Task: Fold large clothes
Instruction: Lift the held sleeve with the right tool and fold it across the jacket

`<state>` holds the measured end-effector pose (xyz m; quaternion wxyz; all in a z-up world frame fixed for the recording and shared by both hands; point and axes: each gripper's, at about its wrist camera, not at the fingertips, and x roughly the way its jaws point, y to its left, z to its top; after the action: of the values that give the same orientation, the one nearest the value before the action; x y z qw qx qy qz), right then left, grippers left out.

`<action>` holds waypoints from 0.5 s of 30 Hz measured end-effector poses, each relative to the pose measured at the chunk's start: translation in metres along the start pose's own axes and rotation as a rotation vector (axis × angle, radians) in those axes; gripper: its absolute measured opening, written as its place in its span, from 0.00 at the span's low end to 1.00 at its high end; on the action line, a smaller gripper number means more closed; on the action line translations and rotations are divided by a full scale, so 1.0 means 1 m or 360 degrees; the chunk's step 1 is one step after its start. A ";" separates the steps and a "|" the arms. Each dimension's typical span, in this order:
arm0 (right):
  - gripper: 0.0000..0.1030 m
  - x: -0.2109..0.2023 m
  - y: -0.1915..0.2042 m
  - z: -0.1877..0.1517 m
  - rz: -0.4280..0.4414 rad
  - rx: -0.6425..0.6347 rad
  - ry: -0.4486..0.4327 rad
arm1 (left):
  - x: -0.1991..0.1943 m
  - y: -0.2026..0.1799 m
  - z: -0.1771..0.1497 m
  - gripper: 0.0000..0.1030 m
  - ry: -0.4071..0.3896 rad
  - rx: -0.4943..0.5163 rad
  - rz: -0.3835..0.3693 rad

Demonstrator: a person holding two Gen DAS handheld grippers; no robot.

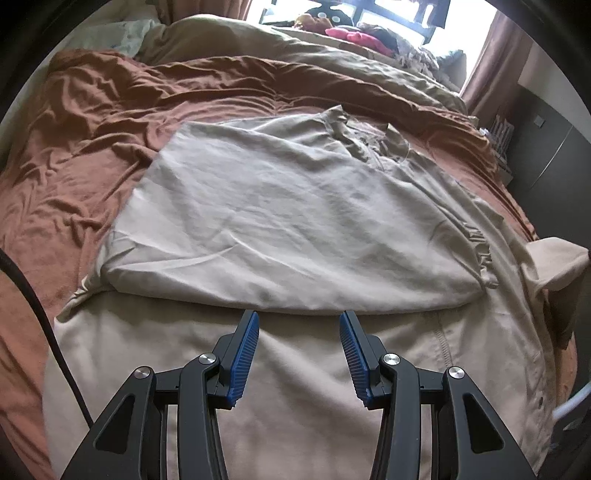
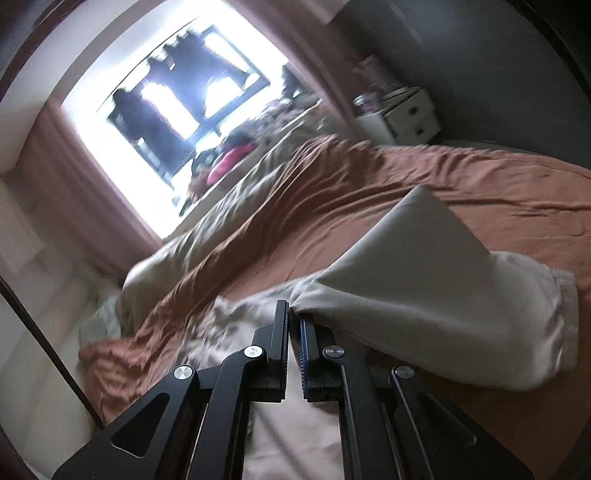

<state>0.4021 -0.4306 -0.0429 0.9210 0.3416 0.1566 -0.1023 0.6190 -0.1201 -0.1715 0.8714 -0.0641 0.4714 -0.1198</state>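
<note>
A large beige garment (image 1: 295,221) lies on the rust-brown bed sheet (image 1: 74,166), its far part folded back over the near part along a crosswise edge. My left gripper (image 1: 299,317) is open and empty, hovering just above the fold edge. My right gripper (image 2: 293,310) is shut on a sleeve of the beige garment (image 2: 443,295) and holds it lifted off the bed, the cuff hanging to the right. That raised sleeve also shows at the right edge of the left wrist view (image 1: 557,262).
A tan duvet (image 1: 295,48) is bunched at the far side of the bed, with a pile of pink and dark clothes (image 1: 354,35) by the window. A white bedside cabinet (image 2: 410,114) stands beyond the bed. A black cable (image 1: 33,306) hangs at left.
</note>
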 end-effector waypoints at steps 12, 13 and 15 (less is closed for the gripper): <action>0.02 0.093 0.049 -0.021 0.0066 -0.0324 0.0488 | -0.001 0.008 0.003 0.46 0.0003 -0.0086 -0.0029; 0.02 0.100 0.048 -0.026 0.0043 -0.0316 0.0544 | -0.001 0.008 0.003 0.46 0.0006 -0.0083 -0.0030; 0.03 0.118 0.043 -0.024 -0.0022 -0.0269 0.0633 | -0.002 0.008 0.004 0.46 0.0006 -0.0081 -0.0032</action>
<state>0.5192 -0.3920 -0.0762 0.8966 0.2754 0.3458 -0.0258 0.6225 -0.1123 -0.1698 0.8673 -0.0909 0.4753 -0.1167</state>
